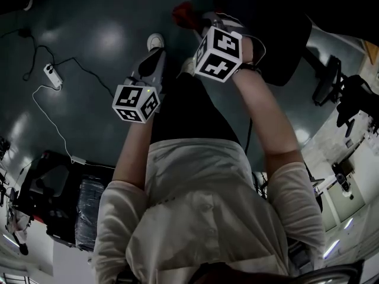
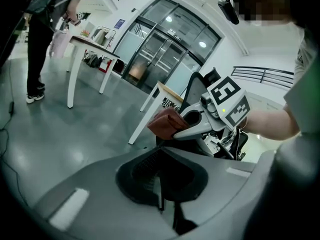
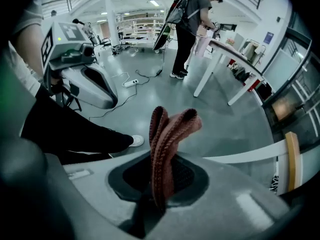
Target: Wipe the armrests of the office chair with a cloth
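The right tongs (image 3: 157,196) are pinching a reddish-brown cloth (image 3: 167,134) by its lower edge. The cloth stands up out of them in loose folds, near the middle of the right gripper view. The left tongs (image 2: 160,199) are pressed together with nothing between them, low in the frame of the left gripper view.

In the head view both are held out in front of the person's body over the grey floor (image 1: 89,28), with the cloth at the upper centre of the frame. The dark bulk at the upper right looks like the office chair (image 1: 284,46), though I cannot make out an armrest for certain. The cloth touches nothing but the tongs.

By my reading, wiping has not begun: this is the carry toward the chair. The next move calls for finding an armrest, bringing the right tongs down over it, and tilting them so a broad side of the cloth lies on the pad, not its bunched top. The free left tongs could steady the chair if it rolls or swivels.
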{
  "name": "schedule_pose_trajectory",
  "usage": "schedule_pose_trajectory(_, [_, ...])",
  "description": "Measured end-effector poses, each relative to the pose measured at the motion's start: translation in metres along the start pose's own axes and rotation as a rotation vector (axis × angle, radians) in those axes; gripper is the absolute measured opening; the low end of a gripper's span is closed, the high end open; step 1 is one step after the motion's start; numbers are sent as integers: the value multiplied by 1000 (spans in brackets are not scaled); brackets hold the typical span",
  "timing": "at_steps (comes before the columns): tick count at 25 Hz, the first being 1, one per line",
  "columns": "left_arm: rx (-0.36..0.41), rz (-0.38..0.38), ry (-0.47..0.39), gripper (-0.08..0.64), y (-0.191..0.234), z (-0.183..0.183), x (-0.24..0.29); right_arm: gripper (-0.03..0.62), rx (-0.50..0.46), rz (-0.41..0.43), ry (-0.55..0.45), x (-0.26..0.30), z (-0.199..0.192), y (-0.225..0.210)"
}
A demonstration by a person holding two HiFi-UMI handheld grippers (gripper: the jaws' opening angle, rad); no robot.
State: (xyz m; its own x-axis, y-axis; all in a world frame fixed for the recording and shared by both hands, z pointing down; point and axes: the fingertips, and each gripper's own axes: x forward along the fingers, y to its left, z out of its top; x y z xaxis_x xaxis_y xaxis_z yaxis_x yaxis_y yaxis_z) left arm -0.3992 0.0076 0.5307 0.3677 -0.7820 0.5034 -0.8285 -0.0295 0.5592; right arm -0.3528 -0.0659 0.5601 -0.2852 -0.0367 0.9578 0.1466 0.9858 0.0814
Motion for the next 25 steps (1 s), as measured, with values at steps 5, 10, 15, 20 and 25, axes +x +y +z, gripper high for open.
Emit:
schedule_pose_trajectory(5, [-18, 43, -27, 15, 7, -12, -24, 48, -102, 36, 54, 3, 1, 38])
schedule_pose_trajectory(10, [-20, 65, -51, 15, 2, -18, -37, 48, -218, 57, 116, 1, -11, 76])
schedule_pose_trajectory(15, [2, 71, -62, 15, 1, -13, -50, 48, -179, 131, 109, -2, -11, 109])
schedule_pose_trajectory(20, [37, 60, -64, 15, -12, 0, -54, 48, -28, 203, 16, -27, -2, 123])
schedule_pose_trajectory(25, [117, -38, -46, 15, -37, 25, -43, 48, 213, 142, -131, -70, 9, 100])
